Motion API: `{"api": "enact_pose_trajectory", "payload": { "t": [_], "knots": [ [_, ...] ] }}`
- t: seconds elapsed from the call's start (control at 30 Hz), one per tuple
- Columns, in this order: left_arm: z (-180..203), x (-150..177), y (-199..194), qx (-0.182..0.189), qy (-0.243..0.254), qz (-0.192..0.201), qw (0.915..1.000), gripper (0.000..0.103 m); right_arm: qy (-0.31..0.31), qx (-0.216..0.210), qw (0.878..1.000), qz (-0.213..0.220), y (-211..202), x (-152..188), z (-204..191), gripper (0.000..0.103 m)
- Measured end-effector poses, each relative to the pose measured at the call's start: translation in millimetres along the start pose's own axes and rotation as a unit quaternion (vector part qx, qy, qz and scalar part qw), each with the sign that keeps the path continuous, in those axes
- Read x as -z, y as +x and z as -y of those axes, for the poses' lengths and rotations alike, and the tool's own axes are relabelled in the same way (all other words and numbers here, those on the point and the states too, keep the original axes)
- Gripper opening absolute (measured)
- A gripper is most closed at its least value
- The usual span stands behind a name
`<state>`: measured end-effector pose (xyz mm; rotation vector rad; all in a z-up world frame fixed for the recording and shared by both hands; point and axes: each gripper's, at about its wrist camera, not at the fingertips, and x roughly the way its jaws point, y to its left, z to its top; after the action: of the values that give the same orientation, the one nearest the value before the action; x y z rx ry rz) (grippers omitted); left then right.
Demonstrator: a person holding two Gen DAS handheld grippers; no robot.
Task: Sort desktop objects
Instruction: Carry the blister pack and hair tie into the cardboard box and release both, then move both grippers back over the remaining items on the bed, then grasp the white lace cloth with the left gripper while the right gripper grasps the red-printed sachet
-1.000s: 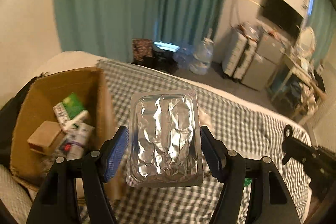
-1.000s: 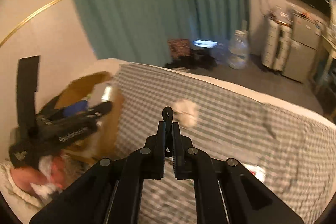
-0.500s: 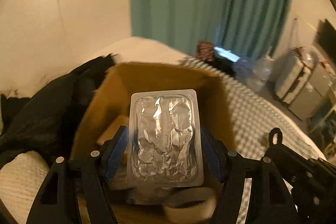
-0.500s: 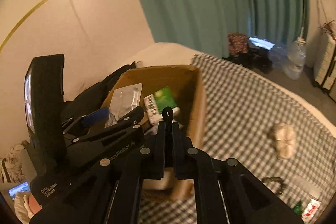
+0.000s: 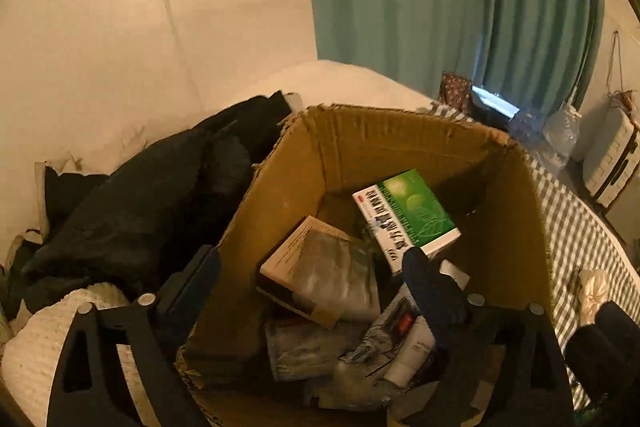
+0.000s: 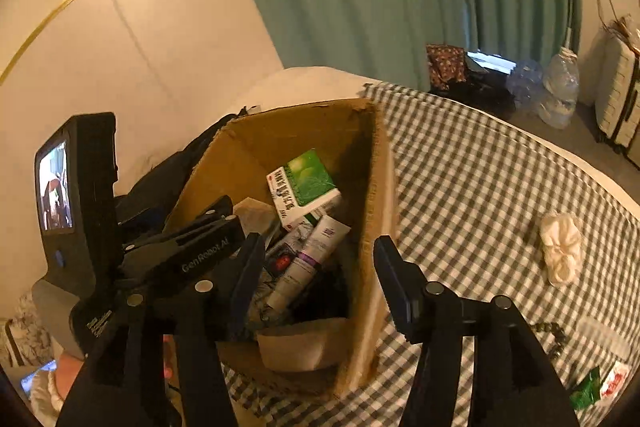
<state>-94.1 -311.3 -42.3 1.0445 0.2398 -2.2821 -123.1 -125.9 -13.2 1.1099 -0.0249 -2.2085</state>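
An open cardboard box (image 5: 400,143) stands on the checked cloth; it also shows in the right wrist view (image 6: 376,187). Inside lie a green and white medicine carton (image 5: 408,211), a brown carton with a foil blister pack (image 5: 340,275) lying blurred on it, and a white tube (image 6: 308,259). My left gripper (image 5: 312,283) is open and empty above the box. My right gripper (image 6: 316,267) is open and empty over the box's right wall. The left gripper body (image 6: 180,251) shows in the right wrist view.
A dark garment (image 5: 140,195) lies left of the box. On the checked cloth (image 6: 480,187) lie a crumpled white tissue (image 6: 560,251), a dark bead string (image 6: 548,331) and a green and red wrapper (image 6: 592,387). Curtains, bottles and luggage stand behind.
My left gripper opened and let go of the foil blister pack, which now lies in the box. My right gripper opened and moved closer over the box.
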Motion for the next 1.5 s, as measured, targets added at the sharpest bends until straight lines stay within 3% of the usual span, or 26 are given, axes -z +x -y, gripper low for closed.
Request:
{"api": "enact_pose_trajectory", "payload": {
  "t": [0.1, 0.23, 0.37, 0.53, 0.7, 0.83, 0.97, 1.13, 1.37, 1.5],
  "knots": [
    [10.1, 2.1, -8.9, 0.029, 0.005, 0.000, 0.9996, 0.097, -0.001, 0.023, 1.000, 0.013, -24.0, 4.1, 14.2, 0.057],
    [33.7, 5.3, -37.7, 0.085, 0.019, 0.021, 0.9960, 0.097, -0.018, 0.087, 0.996, 0.032, -67.7, 20.5, 37.4, 0.057],
    [68.3, 17.8, -72.7, 0.157, 0.037, 0.033, 0.9863, 0.098, -0.015, 0.143, 0.989, 0.041, -113.9, 44.6, 69.6, 0.058],
    [114.9, 48.0, -109.1, 0.229, 0.064, 0.024, 0.9710, 0.099, 0.028, 0.178, 0.982, 0.052, -161.7, 69.8, 113.1, 0.058],
    [163.7, 80.7, -128.4, 0.222, 0.144, 0.026, 0.9641, 0.099, 0.077, 0.198, 0.976, 0.057, -189.8, 97.6, 162.5, 0.064],
    [188.4, 98.3, -127.7, 0.222, 0.174, 0.015, 0.9593, 0.099, 0.111, 0.220, 0.968, 0.044, -199.4, 127.8, 207.0, 0.066],
    [210.9, 111.7, -108.9, 0.214, 0.188, -0.015, 0.9586, 0.099, 0.184, 0.187, 0.964, 0.045, -200.4, 138.2, 249.3, 0.066],
    [236.2, 126.5, -86.3, 0.191, 0.202, -0.029, 0.9600, 0.099, 0.222, 0.185, 0.955, 0.065, -196.1, 143.3, 276.8, 0.069],
    [281.3, 134.9, -60.7, 0.232, 0.223, -0.041, 0.9460, 0.099, 0.280, 0.228, 0.932, -0.029, -136.7, 179.4, 324.5, 0.072],
    [308.4, 142.6, -34.5, 0.246, 0.226, -0.064, 0.9404, 0.099, 0.285, 0.234, 0.928, -0.058, -117.3, 189.7, 338.9, 0.076]
  ]
}}
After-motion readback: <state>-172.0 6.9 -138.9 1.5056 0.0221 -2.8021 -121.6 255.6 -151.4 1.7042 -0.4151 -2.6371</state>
